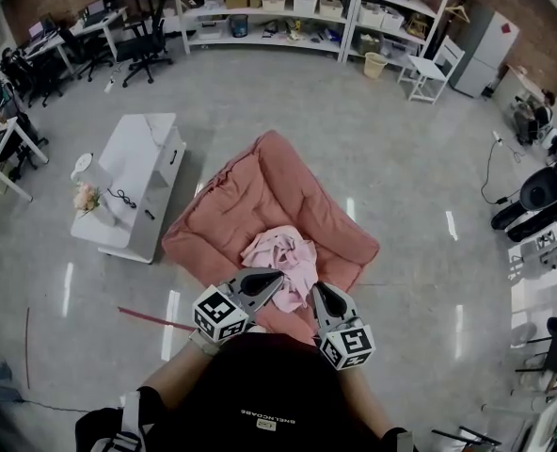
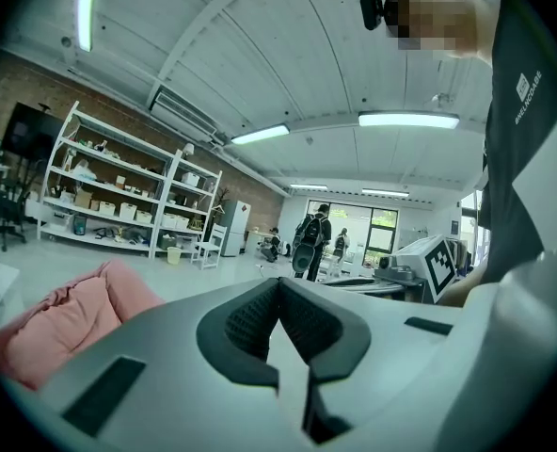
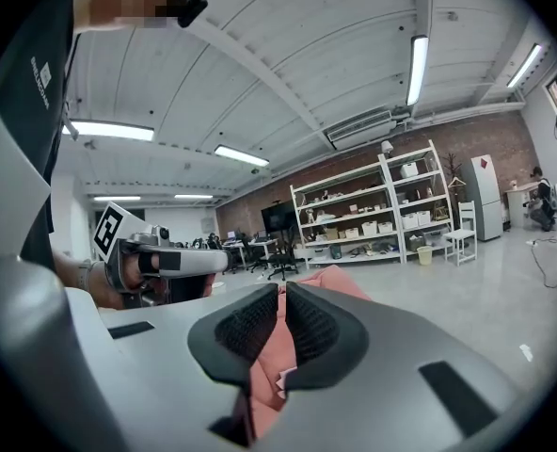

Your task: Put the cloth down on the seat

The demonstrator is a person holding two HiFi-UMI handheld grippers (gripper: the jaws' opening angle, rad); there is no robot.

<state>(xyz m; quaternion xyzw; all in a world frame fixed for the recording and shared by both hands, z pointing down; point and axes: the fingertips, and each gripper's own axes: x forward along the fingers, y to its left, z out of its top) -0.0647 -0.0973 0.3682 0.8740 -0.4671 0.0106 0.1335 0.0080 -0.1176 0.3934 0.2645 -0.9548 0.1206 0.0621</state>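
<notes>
With my left gripper (image 1: 278, 278) and right gripper (image 1: 318, 288) both closed on nothing I can see, the pink cloth (image 1: 280, 255) lies crumpled on the seat (image 1: 236, 201) just ahead of both tips, and the left looks nearer.

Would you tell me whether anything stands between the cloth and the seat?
Nothing visible does: the cloth already lies crumpled directly on the near part of the seat.
</notes>
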